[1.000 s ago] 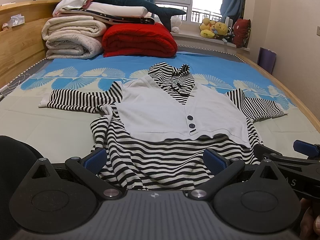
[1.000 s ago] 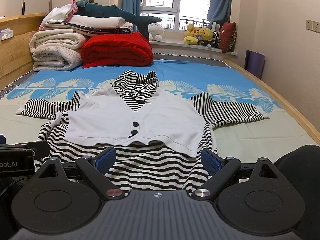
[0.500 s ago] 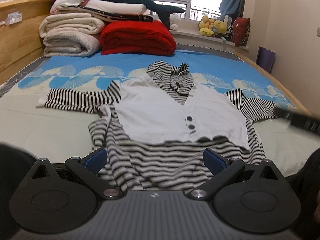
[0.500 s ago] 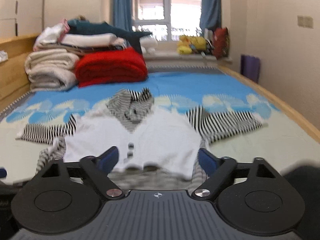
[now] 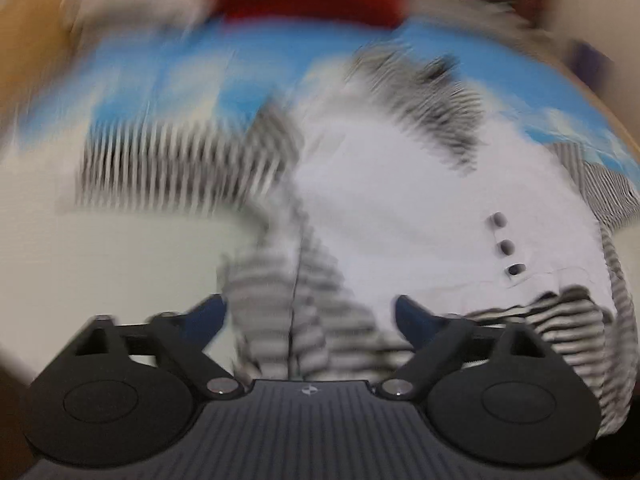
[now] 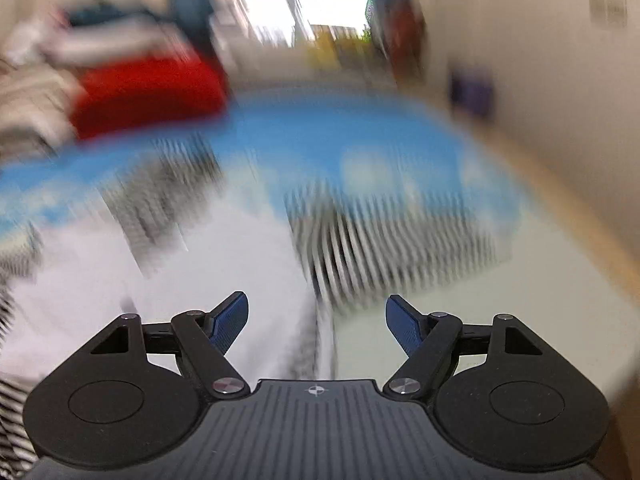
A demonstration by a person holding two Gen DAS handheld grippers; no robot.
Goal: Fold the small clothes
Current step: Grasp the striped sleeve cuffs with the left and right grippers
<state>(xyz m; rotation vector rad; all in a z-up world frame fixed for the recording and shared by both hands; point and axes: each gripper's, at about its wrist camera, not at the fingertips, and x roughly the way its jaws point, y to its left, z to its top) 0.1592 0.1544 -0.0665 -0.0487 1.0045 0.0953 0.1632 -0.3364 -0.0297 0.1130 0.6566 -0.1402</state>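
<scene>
**Both tools wide over one striped top**

Left tool (image 5: 308, 312) is spread wide, holding nothing, low over the one garment (image 5: 420, 200) lying flat on the bed (image 5: 100, 264). I count three dark buttons (image 5: 506, 246) on its white front and two striped sleeves, one to each side. My right tool (image 6: 316, 316) is also spread wide and holding nothing, near the right sleeve (image 6: 392, 236). One red folded blanket (image 6: 148, 92) sits at the far end. Both views are badly blurred.
</scene>
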